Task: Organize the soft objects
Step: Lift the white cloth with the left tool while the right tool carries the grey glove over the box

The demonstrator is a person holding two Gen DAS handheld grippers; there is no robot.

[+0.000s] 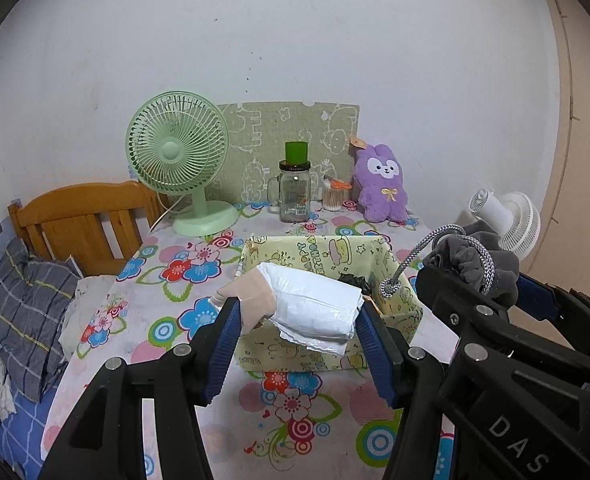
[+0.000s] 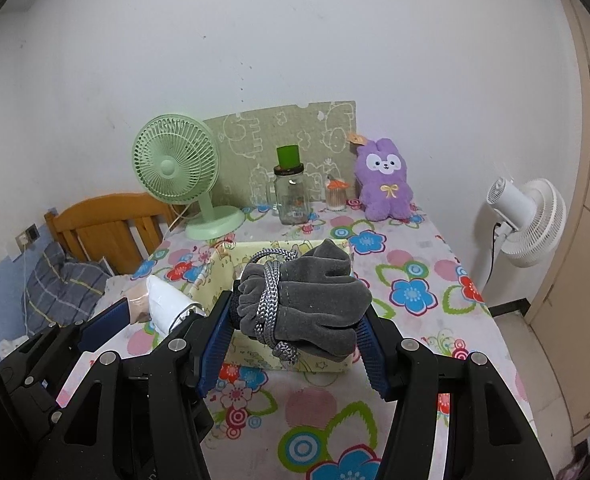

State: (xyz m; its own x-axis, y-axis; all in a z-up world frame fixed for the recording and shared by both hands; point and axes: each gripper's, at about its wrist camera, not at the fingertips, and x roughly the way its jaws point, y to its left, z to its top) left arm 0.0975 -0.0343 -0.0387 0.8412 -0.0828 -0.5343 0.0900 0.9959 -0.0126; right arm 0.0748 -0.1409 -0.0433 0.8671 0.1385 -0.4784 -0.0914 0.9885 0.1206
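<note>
My left gripper (image 1: 297,314) is shut on a white plastic-wrapped soft packet (image 1: 315,306) with a beige end, held over the near edge of the yellow cartoon-print box (image 1: 399,276). Something dark lies inside the box. My right gripper (image 2: 295,320) is shut on a grey velvet drawstring pouch (image 2: 311,300) bound with a grey cord, held above the box (image 2: 223,260). The pouch also shows in the left wrist view (image 1: 475,260), to the right of the box. The packet shows at the left in the right wrist view (image 2: 167,304).
On the floral tablecloth (image 1: 295,400) at the back stand a green desk fan (image 1: 179,160), a glass jar with a green lid (image 1: 294,188), a cotton-swab holder (image 1: 333,196) and a purple plush bunny (image 1: 381,184). A white fan (image 2: 527,216) stands right of the table. A bed with a wooden headboard (image 1: 79,220) lies left.
</note>
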